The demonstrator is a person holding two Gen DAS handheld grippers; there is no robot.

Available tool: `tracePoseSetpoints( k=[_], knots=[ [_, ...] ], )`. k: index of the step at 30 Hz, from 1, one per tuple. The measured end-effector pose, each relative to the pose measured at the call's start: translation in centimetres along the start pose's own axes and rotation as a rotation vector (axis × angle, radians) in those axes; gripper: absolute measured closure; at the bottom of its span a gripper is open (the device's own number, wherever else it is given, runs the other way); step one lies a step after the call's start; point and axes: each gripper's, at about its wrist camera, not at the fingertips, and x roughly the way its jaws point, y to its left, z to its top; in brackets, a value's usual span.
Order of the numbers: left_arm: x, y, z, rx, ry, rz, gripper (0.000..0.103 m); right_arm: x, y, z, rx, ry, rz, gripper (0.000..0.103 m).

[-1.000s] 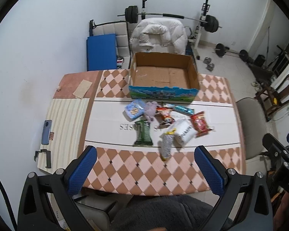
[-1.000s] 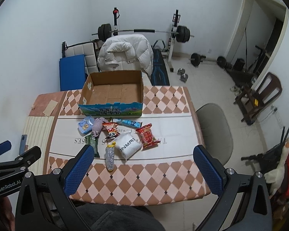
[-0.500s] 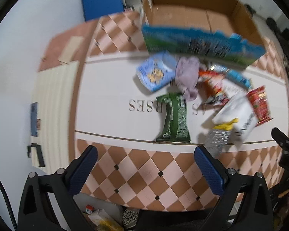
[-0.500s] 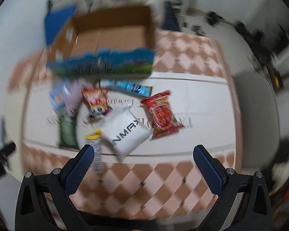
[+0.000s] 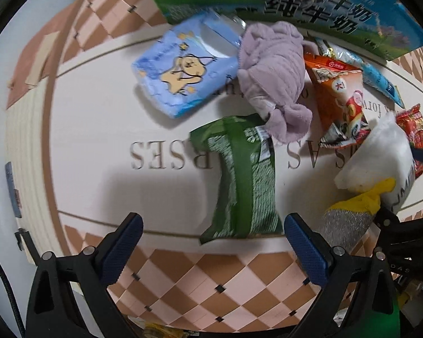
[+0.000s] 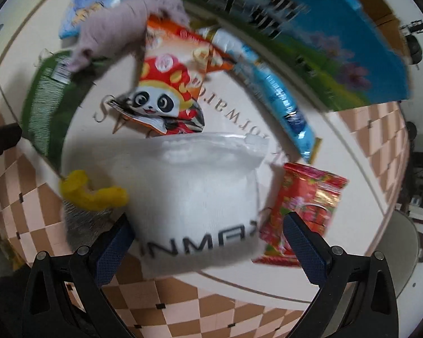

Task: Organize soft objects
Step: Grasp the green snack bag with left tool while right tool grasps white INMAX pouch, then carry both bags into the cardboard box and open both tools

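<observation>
- One container is in sight: a cardboard box [image 5: 282,2] with a blue and green printed front wall, standing on the far side of the table [image 5: 93,129]. From here I see only that wall, so I cannot tell what is inside it.
- My left gripper [image 5: 210,242] is spread wide and holds nothing; its blue pads sit low over the near end of one green packet [image 5: 244,180], which lies flat on the white strip of the table.
- My right gripper [image 6: 204,238] is also spread wide, its fingers on either side of the near end of one white pouch [image 6: 197,197] with dark lettering. I cannot tell whether the pads touch it.
- The soft things lie in a loose cluster just in front of the box, on the table.
- One lilac plush cloth [image 5: 273,76] is bunched in the middle; its lower end overlaps the top corner of the green packet.
- One pale blue tissue pack [image 5: 183,70] with a cartoon bear lies just left of the cloth, touching it.
- One orange panda snack bag [image 6: 169,84] lies right of the cloth, its near edge meeting the white pouch.
- One long blue wrapper [image 6: 279,101] lies close along the box front.
- One red snack bag [image 6: 304,208] lies right of the white pouch, partly under my right pad.
- One silver scrubber with a yellow top [image 6: 90,197] lies left of the pouch, touching it.
</observation>
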Motion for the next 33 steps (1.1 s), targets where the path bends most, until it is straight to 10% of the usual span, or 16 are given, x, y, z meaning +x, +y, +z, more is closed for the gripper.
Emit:
tracePoseSetpoints(
  k=[2,8,12,18,33],
  knots=[
    [0.7,-0.3,0.6,-0.004,0.011,-0.012,0.000,0.7,-1.2,0.3,0.106,0.023,0.090,0.017],
    [3.2,-0.9,2.2,-0.012,0.023,-0.032,0.009,2.6,-6.8,-1.1,0.548,0.114,0.333,0.020],
    [5.4,-0.6,2.9,-0.024,0.055,-0.030,0.043,2.7,-7.5,-0.8,0.537,0.116,0.314,0.016],
    [7.2,0.6,2.2,-0.056,0.050,-0.037,0.066,4.1,-4.3,0.9,0.536,0.132,0.242,0.016],
    [-4.4,4.2,-4.7,-0.028,-0.178,-0.204,0.069,-5.5,-2.4,-3.4,0.656,-0.057,0.327,0.031]
  ],
)
